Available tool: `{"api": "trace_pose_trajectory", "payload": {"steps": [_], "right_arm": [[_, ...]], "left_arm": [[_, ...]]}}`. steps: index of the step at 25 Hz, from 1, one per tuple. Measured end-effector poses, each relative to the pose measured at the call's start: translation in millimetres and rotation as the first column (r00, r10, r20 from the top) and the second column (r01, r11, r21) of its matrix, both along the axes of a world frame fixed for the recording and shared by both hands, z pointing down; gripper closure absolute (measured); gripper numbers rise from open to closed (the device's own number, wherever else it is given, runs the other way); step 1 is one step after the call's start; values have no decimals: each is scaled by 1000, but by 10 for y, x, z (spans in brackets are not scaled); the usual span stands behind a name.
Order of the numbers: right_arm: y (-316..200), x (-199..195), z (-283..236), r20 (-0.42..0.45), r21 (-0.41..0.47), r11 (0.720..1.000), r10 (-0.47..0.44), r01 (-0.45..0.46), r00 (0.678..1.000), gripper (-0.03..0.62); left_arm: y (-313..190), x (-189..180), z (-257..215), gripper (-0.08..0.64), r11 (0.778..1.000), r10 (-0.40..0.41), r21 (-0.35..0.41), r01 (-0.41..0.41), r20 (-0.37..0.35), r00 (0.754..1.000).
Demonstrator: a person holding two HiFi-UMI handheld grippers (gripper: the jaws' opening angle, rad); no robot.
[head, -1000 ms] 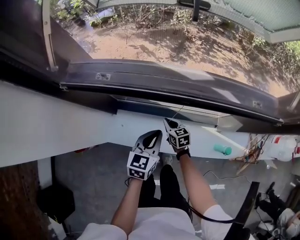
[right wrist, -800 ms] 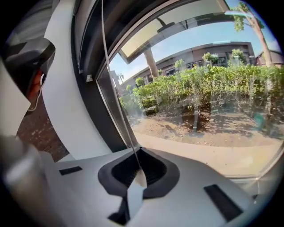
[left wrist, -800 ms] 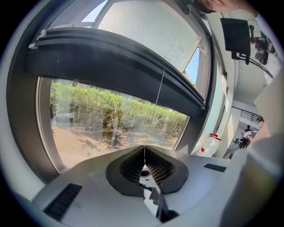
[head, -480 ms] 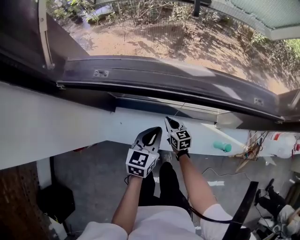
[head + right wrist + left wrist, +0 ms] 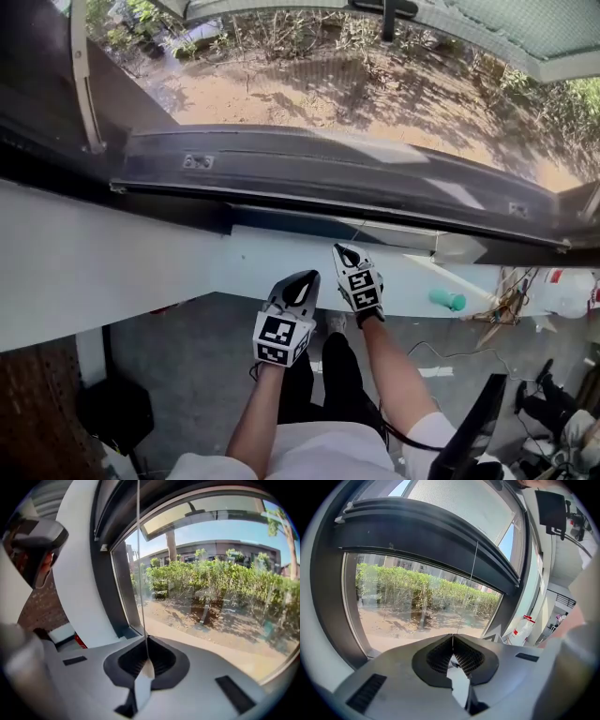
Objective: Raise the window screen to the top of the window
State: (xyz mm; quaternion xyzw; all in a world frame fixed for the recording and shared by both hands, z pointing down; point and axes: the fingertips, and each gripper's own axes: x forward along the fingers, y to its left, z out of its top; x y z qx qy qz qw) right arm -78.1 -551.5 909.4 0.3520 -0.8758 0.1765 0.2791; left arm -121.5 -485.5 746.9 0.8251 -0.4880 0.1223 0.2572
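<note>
The window screen's dark bottom bar [image 5: 328, 173] [image 5: 426, 538] spans the window, with grey mesh [image 5: 454, 503] above it and clear glass below. A thin pull cord [image 5: 352, 232] [image 5: 139, 564] [image 5: 472, 573] runs from the bar down into my right gripper [image 5: 343, 250] [image 5: 147, 660], which is shut on it just below the white sill [image 5: 103, 253]. My left gripper [image 5: 302, 279] [image 5: 452, 635] sits beside it, slightly lower and to the left. Its jaws are shut with nothing seen between them; the cord passes beyond their tips.
A window handle [image 5: 82, 84] hangs on the left frame. On the floor to the right lie a teal object [image 5: 447, 300], tangled wires [image 5: 502, 305] and a white jug [image 5: 567, 291]. A dark chair part [image 5: 478, 431] stands near my right elbow.
The left gripper has sunk a little. The right gripper has rolled slightly while staying shut on the cord. The bar looks about where it was.
</note>
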Motion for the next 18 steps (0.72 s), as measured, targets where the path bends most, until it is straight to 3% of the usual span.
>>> {"api": "trace_pose_trajectory", "payload": {"steps": [5, 9, 14, 15, 18], "right_arm": [[-28, -62, 2, 177, -124, 992, 45, -23, 983, 601], [167, -120, -132, 334, -172, 985, 80, -23, 939, 601], [222, -25, -599, 427, -55, 992, 126, -113, 895, 601], [211, -4, -716, 423, -20, 993, 117, -120, 899, 603], [227, 15, -962, 299, 100, 992, 42, -75, 953, 601]], "left_arm": [[25, -56, 34, 557, 1000, -16, -15, 16, -7, 1000], [10, -41, -91, 557, 1000, -3, 6, 3, -6, 1000], [-32, -138, -231, 557, 1000, -13, 28, 14, -21, 1000], [-32, -164, -262, 557, 999, -20, 31, 21, -27, 999], [-27, -234, -363, 557, 999, -26, 45, 28, -37, 999]]}}
